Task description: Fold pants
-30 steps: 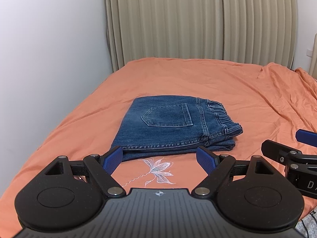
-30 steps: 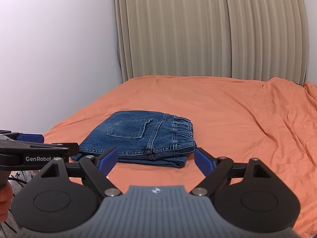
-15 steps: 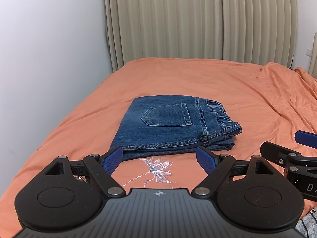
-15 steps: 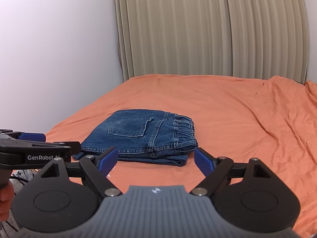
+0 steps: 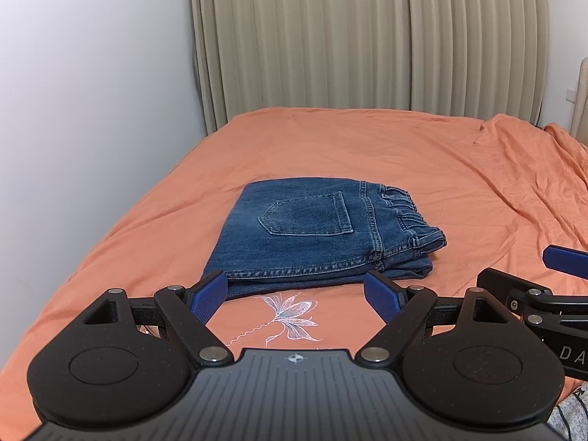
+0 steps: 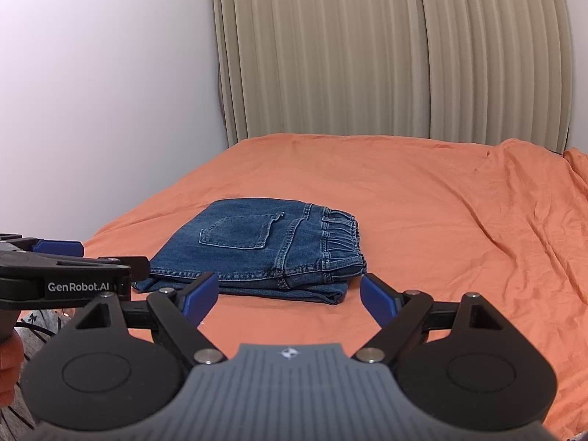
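Observation:
Blue denim pants (image 5: 316, 231) lie folded into a compact stack on the orange bed sheet (image 5: 367, 147), back pocket up, elastic waistband to the right. They also show in the right wrist view (image 6: 264, 250). My left gripper (image 5: 296, 294) is open and empty, held just short of the stack's near edge. My right gripper (image 6: 286, 296) is open and empty, also just in front of the stack. Each gripper shows at the edge of the other's view.
A white flower embroidery (image 5: 290, 316) marks the sheet near the front. A white wall (image 5: 92, 110) runs along the bed's left side. Beige curtains (image 5: 367, 36) hang behind the bed. The sheet is wrinkled at the right (image 6: 514, 220).
Both grippers have drifted very slightly back from the pants. The pants have not moved.

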Demonstrator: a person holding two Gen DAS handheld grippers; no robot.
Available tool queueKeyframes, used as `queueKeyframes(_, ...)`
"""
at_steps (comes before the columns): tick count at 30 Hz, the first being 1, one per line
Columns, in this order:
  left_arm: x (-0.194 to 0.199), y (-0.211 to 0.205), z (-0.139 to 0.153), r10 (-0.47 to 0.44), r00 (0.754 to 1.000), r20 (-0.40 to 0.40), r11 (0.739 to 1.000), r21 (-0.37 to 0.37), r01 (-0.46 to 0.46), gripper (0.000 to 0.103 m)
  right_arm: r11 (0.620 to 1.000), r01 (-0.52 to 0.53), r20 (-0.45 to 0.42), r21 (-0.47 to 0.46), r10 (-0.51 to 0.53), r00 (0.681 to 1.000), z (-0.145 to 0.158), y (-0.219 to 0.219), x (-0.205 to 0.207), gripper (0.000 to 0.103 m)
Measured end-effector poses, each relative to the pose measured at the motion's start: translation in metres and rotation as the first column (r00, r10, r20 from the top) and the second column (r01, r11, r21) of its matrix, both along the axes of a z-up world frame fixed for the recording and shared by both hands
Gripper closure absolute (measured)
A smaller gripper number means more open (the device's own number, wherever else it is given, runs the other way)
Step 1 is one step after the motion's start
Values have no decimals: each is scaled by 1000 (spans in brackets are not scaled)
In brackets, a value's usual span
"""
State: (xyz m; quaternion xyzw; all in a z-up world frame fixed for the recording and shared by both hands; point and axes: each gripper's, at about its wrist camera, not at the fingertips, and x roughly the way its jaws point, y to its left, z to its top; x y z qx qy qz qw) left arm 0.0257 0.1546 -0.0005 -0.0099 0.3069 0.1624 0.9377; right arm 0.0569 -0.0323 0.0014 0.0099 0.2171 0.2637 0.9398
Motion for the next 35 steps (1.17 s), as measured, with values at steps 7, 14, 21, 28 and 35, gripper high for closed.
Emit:
queueKeyframes(7, -1, -3, 2, -1, 1000, 2, 1000, 11, 1, 5, 1000, 8, -9, -1, -8, 1000, 0, -1, 0, 22)
queueKeyframes(14, 0, -3, 3, -8, 1000, 4, 1000, 14, 8, 5, 1000, 10, -16, 0, -10, 1000, 0, -3, 1, 22)
queueKeyframes(21, 1, -3, 3, -9, 1000, 5, 1000, 13, 9, 5, 1000, 8, -17, 1, -8, 1000, 0, -3, 1, 22)
queueKeyframes(28, 1, -4, 4, -9, 1000, 6, 1000, 13, 9, 5, 1000, 4, -18, 0, -4, 1000, 1, -3, 0, 22)
queueKeyframes(35, 0, -5, 5, -15, 1000, 7, 1000, 16, 14, 5, 1000, 4, -20, -1, -4, 1000, 1, -3, 0, 22)
